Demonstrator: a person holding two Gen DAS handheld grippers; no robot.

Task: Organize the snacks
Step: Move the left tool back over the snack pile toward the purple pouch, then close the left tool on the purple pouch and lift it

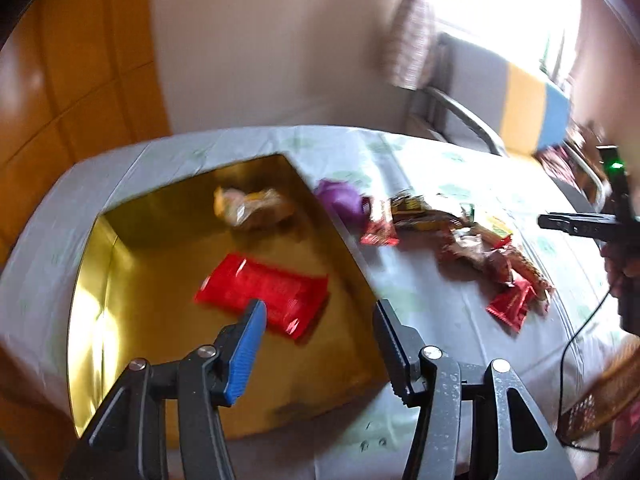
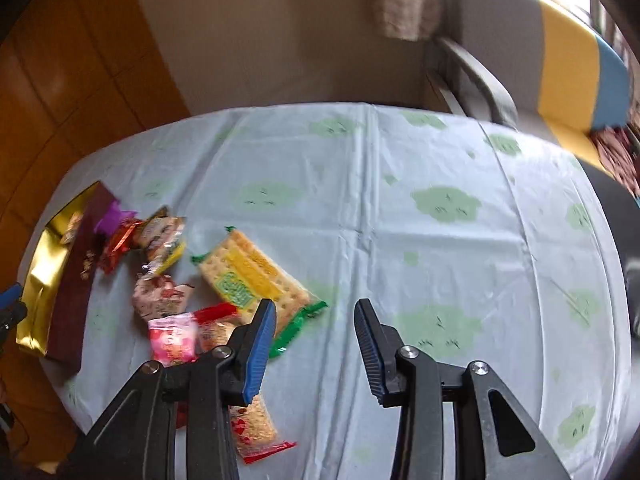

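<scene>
2 handheld grippers hung above a cloth-covered table (image 2: 400, 200) strewn with wrapped snacks. The left gripper (image 1: 318, 322), jaws spread and holding nothing, was poised over the right side of a gold-lined box (image 1: 96, 280); a red packet (image 1: 260, 292) lay on the box floor just beyond its left finger, and a pale, crinkled packet (image 1: 252, 208) sat farther off near the far wall. The right gripper (image 2: 316, 320), jaws also apart and empty, hung over bare cloth, with a green-trimmed cracker pack (image 2: 252, 276) just beyond and left of its left finger and the snack pile (image 2: 160, 264) farther left, between it and the box.

A grab at the cracker pack risked cracking the biscuits if squeezed hard, or the slick film slipping out of the pads. Nearer wrappers overlapped, so 1 pinch could drag a neighbour along.

Motion blur smeared most labels, leaving brands unreadable. The right gripper's left finger covered part of a pink packet (image 2: 174, 338) and a red-edged cracker pack (image 2: 256, 436). How many snacks lay in the pile could not be counted.
</scene>
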